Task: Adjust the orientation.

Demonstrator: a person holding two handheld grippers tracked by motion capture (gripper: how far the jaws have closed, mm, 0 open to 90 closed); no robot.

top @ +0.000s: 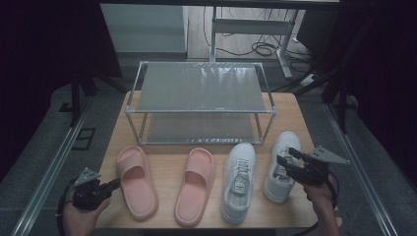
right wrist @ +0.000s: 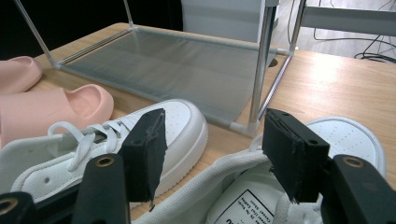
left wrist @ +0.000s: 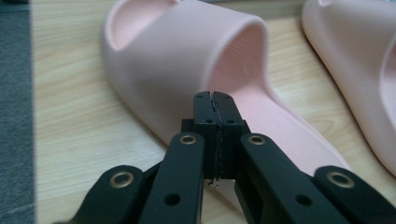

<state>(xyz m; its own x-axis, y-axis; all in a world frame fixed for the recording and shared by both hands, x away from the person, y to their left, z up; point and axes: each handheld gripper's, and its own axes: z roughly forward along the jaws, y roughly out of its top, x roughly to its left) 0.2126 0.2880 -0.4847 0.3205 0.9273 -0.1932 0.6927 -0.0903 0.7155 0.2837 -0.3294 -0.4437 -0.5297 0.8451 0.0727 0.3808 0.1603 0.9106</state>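
While the four shoes lie in a row on the counter [top: 167, 169], each hand waits by the shoe closest to it. The left gripper [top: 116, 184] sits at about 8 o'clock on the counter. Its fingers [left wrist: 205, 107] are pressed tight together and hold nothing. The left slipper [top: 136, 179] is just past their tips, toward 3 o'clock, and it looks very near or touching; I cannot tell which. The slipper's long side runs from 12 to 6, with the toe near the rack [top: 199, 101]. So the fingers come at it from the side, across its long way. They would need to open before they could grab it, I think.

The right gripper [top: 287, 157] is at about 4 o'clock. Its fingers [right wrist: 147, 149] are wide apart and hold nothing. They hang just over the right sneaker [top: 281, 167], near its open top. That sneaker also runs from 12 to 6.

The other slipper [top: 195, 184] and the other sneaker [top: 238, 181] lie in between.

There is a label inside the right sneaker [right wrist: 240, 207]. The print is too small to read.
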